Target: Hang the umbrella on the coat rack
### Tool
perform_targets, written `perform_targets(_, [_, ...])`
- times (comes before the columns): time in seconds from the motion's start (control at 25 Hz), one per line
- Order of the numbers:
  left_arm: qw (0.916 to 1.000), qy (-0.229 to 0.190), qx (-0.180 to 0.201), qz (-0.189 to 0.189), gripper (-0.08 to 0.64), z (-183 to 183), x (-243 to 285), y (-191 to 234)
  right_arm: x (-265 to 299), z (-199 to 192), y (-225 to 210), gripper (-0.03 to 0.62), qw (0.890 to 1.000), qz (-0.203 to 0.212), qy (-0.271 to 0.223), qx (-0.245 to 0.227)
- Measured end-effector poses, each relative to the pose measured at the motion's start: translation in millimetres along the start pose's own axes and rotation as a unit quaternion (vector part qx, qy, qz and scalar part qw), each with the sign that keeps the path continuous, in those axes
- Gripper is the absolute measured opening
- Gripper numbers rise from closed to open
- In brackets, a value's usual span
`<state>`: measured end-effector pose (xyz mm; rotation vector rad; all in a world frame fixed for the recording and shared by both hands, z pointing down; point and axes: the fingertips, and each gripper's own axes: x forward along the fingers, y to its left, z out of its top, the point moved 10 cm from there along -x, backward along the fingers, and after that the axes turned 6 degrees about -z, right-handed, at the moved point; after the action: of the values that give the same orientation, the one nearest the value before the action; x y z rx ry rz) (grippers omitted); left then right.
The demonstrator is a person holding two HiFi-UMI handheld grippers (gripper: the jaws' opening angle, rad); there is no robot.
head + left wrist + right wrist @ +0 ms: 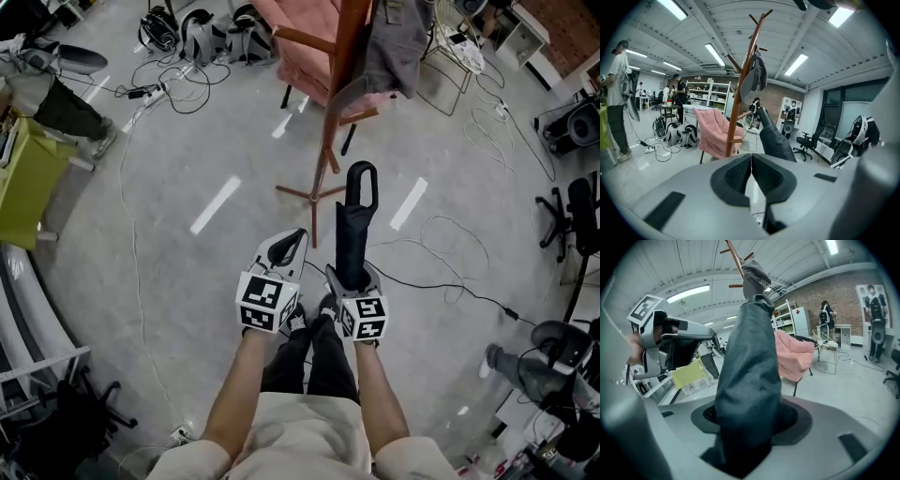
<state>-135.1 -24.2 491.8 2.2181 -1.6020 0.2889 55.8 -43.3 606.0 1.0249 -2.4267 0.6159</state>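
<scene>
The right claw (353, 278) grips the folded umbrella (352, 234) low on its canopy, leaving the looped handle (362, 185) upright and free to hook onto the coat rack (330, 141) ahead, while the left claw (287, 247) sits clenched, empty.

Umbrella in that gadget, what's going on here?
A person holds a gripper in each hand. The right gripper grips a folded black umbrella, its loop handle pointing toward the wooden coat rack ahead. The left gripper is shut and empty. The umbrella isn't hung yet.
</scene>
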Motion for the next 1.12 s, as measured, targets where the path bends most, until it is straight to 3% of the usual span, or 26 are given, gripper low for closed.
perform_targets(0.44, [0.9995, 0.029, -0.004, -0.007, 0.008, -29.7, 18.5, 9.9, 27.1, -18.3, -4.8, 0.262, 1.000, 0.007, 0.007, -0.015])
perform_targets(0.72, [0.9997, 0.020, -0.010, -0.005, 0.009, -42.2, 37.9, 17.6, 46.3, -34.3, -7.2, 0.261, 1.000, -0.007, 0.015, -0.010])
perform_targets(0.96, [0.9987, 0.037, 0.015, -0.030, 0.008, -52.9, 44.6, 14.4, 66.1, -38.7, -2.1, 0.261, 1.000, -0.006, 0.020, -0.009])
perform_targets(1.12, [0.9988, 0.038, 0.015, -0.028, 0.008, -56.1, 44.9, 20.1, 75.3, -36.3, -2.3, 0.261, 1.000, -0.005, 0.021, -0.022])
